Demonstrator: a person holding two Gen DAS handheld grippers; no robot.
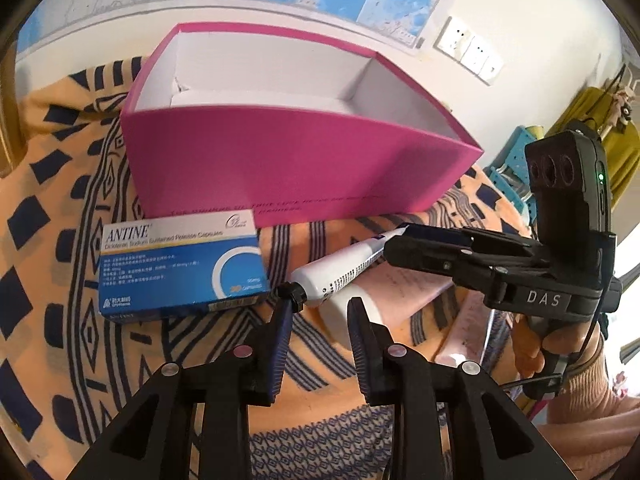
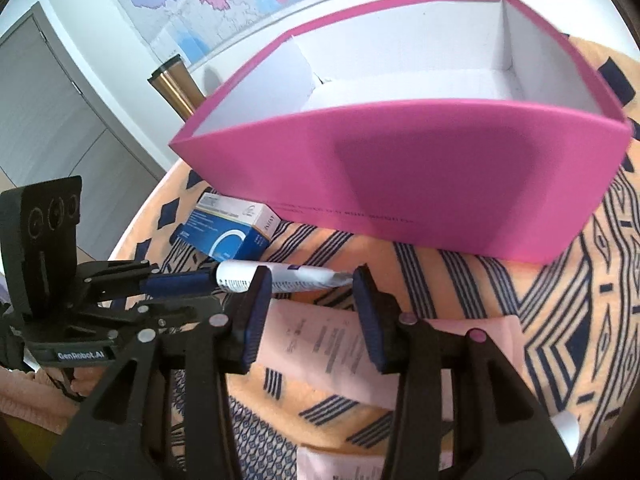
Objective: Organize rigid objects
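A white tube (image 1: 340, 268) with a black cap hangs slanted over the patterned cloth. Its crimped end sits between the fingertips of my right gripper (image 1: 394, 240), which is shut on it. In the right wrist view the tube (image 2: 304, 280) spans the gap of the right gripper (image 2: 310, 278). My left gripper (image 1: 320, 306) stands slightly open, with the cap beside its left fingertip and nothing pressed between its pads. From the right wrist it shows as the left gripper (image 2: 206, 286) at the cap end. A blue and white medicine box (image 1: 180, 264) (image 2: 228, 232) lies before the pink open box (image 1: 280, 168) (image 2: 400, 176).
A pink printed leaflet (image 1: 408, 280) (image 2: 320, 340) lies under the tube, beside a white rounded item (image 1: 340, 320). A metal flask (image 2: 176, 88) stands behind the pink box's left corner. The table's edge curves at the left. A hand (image 1: 560, 360) holds the right gripper's grip.
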